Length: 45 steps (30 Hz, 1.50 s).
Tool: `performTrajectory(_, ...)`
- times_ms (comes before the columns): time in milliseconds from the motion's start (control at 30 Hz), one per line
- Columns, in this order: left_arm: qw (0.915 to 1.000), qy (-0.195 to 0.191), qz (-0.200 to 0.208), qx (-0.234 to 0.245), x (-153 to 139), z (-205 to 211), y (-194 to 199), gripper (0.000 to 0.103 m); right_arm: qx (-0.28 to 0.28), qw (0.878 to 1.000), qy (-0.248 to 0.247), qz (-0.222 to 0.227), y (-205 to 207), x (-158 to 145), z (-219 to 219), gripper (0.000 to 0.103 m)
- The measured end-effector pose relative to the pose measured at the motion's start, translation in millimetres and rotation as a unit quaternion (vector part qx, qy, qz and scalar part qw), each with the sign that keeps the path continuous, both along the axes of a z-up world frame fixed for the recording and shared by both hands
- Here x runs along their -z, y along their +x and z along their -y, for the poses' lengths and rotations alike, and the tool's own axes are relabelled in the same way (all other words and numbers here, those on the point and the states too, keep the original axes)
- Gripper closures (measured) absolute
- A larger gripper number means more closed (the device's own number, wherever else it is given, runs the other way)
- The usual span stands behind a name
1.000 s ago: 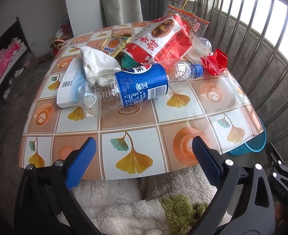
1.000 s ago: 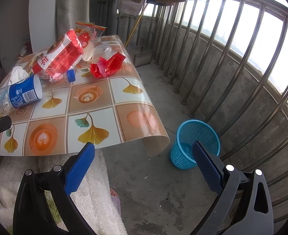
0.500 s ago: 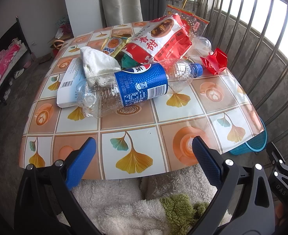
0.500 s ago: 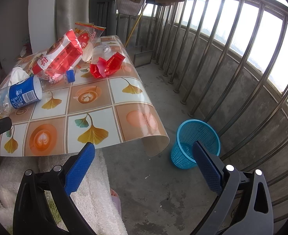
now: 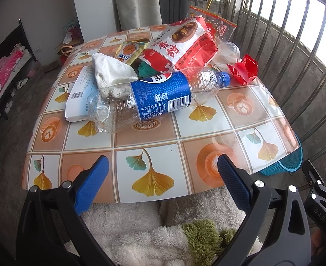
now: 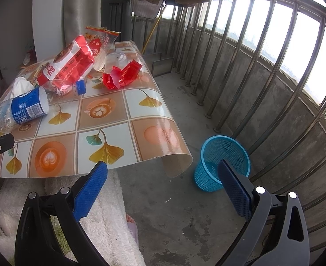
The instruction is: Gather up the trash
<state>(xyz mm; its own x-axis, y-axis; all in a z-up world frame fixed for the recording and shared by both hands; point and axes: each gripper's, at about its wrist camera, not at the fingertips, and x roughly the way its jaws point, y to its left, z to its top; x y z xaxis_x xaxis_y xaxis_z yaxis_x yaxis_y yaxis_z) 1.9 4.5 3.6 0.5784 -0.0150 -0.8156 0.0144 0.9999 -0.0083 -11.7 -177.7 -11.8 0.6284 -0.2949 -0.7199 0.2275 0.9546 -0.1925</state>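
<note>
Trash lies piled on a leaf-patterned table (image 5: 149, 161): an empty plastic bottle with a blue label (image 5: 158, 97) on its side, a crumpled white tissue (image 5: 112, 71), a flat white box (image 5: 78, 93), a large red snack bag (image 5: 180, 46), a crumpled red wrapper (image 5: 243, 71), a yellow packet (image 5: 129, 52). My left gripper (image 5: 163, 173) hangs open over the near table edge, short of the bottle. My right gripper (image 6: 163, 177) is open beyond the table's right corner, above the floor. A blue mesh bin (image 6: 222, 161) stands on the floor behind its right finger.
A metal railing (image 6: 262, 77) curves along the right side of the balcony. A fluffy white and green fabric (image 5: 163, 232) lies below the near table edge. The clear table cover (image 6: 176, 161) curls down at the right corner. A curtain and pillar stand behind the table.
</note>
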Motion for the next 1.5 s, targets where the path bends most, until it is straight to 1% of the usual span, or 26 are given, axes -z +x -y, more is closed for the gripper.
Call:
performTrajectory(667, 1.0, 0.001, -0.002, 0.001, 5, -4, 0, 0.009, 0.001, 1.0, 0.004, 0.003, 0, 0, -1, 0.006)
performTrajectory(1100, 1.0, 0.0, 0.002, 0.001, 4, -4, 3, 0.009, -0.002, 1.0, 0.013, 0.003, 9, 1, -3, 0.006)
performTrajectory(1267, 0.9999, 0.0, 0.016, -0.005, -1, -17, 10, 0.009, -0.01, 1.0, 0.027, 0.001, 18, 2, -7, 0.006)
performTrajectory(1500, 0.9981, -0.014, 0.041, -0.043, -16, -63, 33, 0.009, -0.03, 0.998, 0.055, -0.005, 40, 2, -16, 0.006)
